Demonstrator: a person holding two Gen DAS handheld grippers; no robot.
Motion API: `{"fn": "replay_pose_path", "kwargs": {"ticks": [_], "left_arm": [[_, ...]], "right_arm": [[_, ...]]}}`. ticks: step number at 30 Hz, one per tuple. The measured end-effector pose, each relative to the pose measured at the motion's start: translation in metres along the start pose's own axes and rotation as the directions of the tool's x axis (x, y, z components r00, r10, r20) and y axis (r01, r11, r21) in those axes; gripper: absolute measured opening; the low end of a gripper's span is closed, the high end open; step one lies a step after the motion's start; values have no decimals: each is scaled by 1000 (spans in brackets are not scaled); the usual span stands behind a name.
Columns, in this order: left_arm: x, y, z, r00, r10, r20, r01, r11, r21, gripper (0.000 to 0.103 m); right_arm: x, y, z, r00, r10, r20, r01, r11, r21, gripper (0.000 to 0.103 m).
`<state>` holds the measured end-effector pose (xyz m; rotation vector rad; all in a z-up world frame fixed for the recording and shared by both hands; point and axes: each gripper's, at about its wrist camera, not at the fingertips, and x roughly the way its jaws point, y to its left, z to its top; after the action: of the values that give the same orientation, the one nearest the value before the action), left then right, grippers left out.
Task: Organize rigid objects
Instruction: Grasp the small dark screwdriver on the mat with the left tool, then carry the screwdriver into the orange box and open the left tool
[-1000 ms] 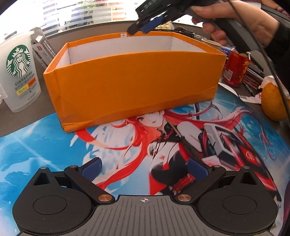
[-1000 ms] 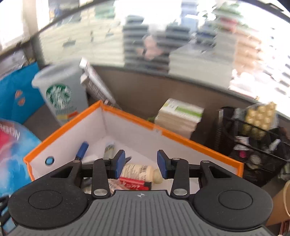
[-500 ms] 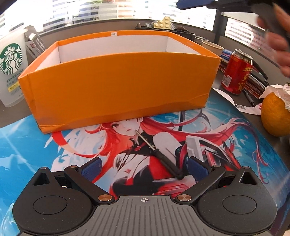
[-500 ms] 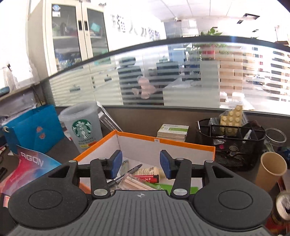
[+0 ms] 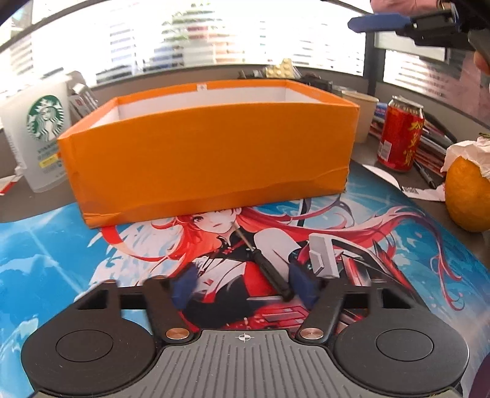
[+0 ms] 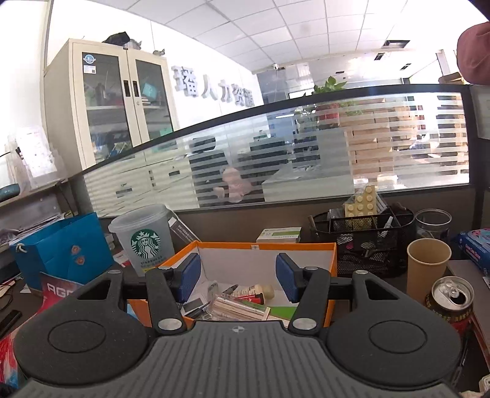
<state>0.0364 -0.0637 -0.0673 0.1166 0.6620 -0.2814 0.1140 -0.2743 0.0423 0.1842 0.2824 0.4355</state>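
An orange box [image 5: 208,153] stands on the printed desk mat. A small black-handled screwdriver [image 5: 268,271] lies on the mat in front of it, between the fingers of my left gripper [image 5: 245,286], which is open around its handle. My right gripper [image 6: 237,280] is open and empty, held high above the box [image 6: 332,269]. Inside the box I see several items: a tube [image 6: 254,290], a pen and flat packets. The right gripper [image 5: 379,23] also shows at the top right of the left wrist view.
A Starbucks cup [image 5: 39,134] stands left of the box. A red can [image 5: 399,133], an orange with tissue [image 5: 468,193], pens and papers lie at the right. A paper cup [image 6: 427,266], a black mesh organizer [image 6: 364,245] and a blue bag [image 6: 61,248] stand around the box.
My left gripper has moved forward and lower so the screwdriver now lies between its fingers. My right gripper has risen and pulled back from over the box, jaws wider.
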Motion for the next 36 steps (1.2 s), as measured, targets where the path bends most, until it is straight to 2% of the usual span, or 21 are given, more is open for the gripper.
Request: {"fn": "replay_pose_path", "kwargs": {"ticks": [2,4,7,14,20,26,29,33,36], "left_arm": [[-3,-3,-1,1000,8,7,-8,1000,-8,36],[-4,-4,0,1000,9,7,-9,1000,-11,14],[-4,1,0,1000,10,2,-10,999,-31,7],[-12,8,-1,999,-47,-5,47,999,-22,7],[-43,19,15,996,-79,51,79,997,5,7],[-64,41,55,985,-129,112,130,991,-8,7],[-62,53,78,985,-117,130,118,993,3,7],[-49,69,112,984,-98,146,97,995,16,7],[-28,80,136,988,-84,131,83,996,16,7]], "right_arm": [[-3,0,-2,1000,13,9,-13,1000,15,52],[-6,1,-4,1000,20,18,-20,1000,23,52],[-12,3,-6,999,28,32,-29,999,28,52],[-21,6,-16,997,48,56,-51,997,54,52],[-26,-1,-24,996,51,78,-58,994,92,53],[-27,-5,-28,995,56,79,-65,991,115,53],[-27,-6,-29,995,54,79,-62,991,115,53],[-26,-6,-32,996,57,74,-66,991,119,53],[-24,-4,-34,996,63,66,-71,991,117,53]]}}
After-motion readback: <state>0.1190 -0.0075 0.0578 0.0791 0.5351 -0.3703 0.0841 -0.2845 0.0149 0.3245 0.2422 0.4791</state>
